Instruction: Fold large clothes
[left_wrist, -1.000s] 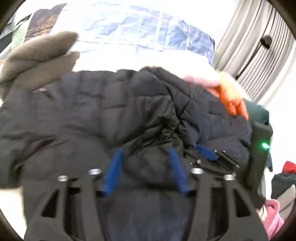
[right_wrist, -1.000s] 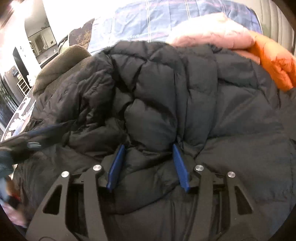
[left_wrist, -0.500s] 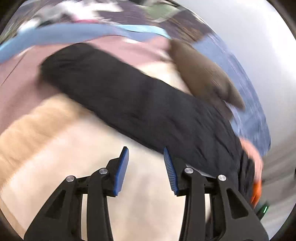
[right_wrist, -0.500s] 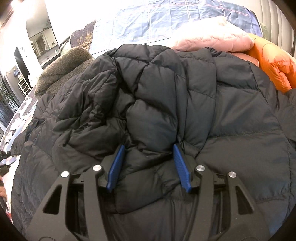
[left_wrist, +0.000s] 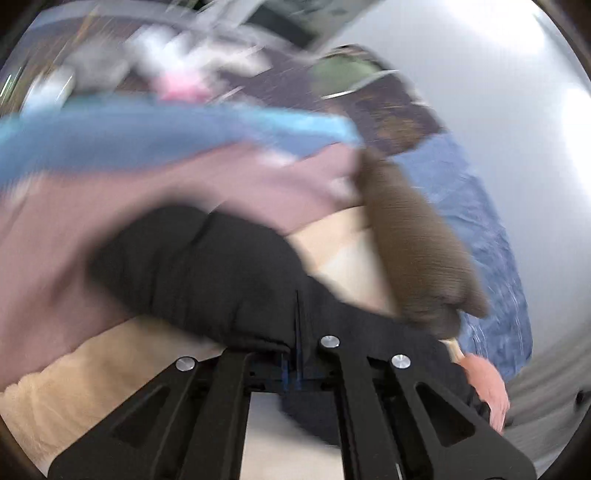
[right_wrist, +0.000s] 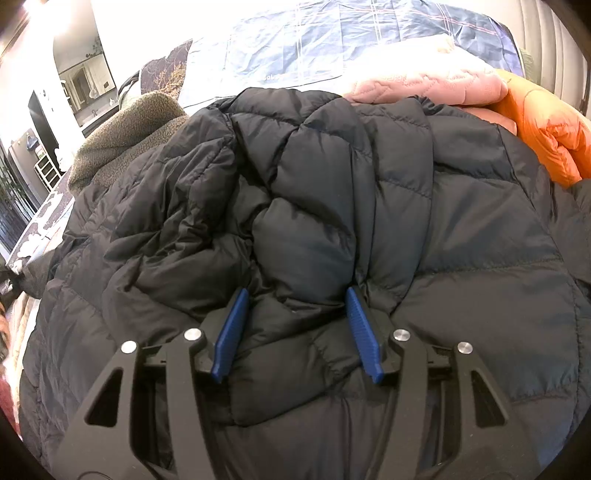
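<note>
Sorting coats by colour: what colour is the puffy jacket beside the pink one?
Orange jacket, clearest in the right wrist view.

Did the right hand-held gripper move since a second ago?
No. The right hand-held gripper still pinches the same puffy fold of the black jacket, and the orange jacket sits in the same corner of its view.

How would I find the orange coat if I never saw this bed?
Find the big black puffy jacket spread across the bed. At its far right edge, beside a pink quilted coat, lies the orange coat. It is the only bright orange thing in the pile.
</note>
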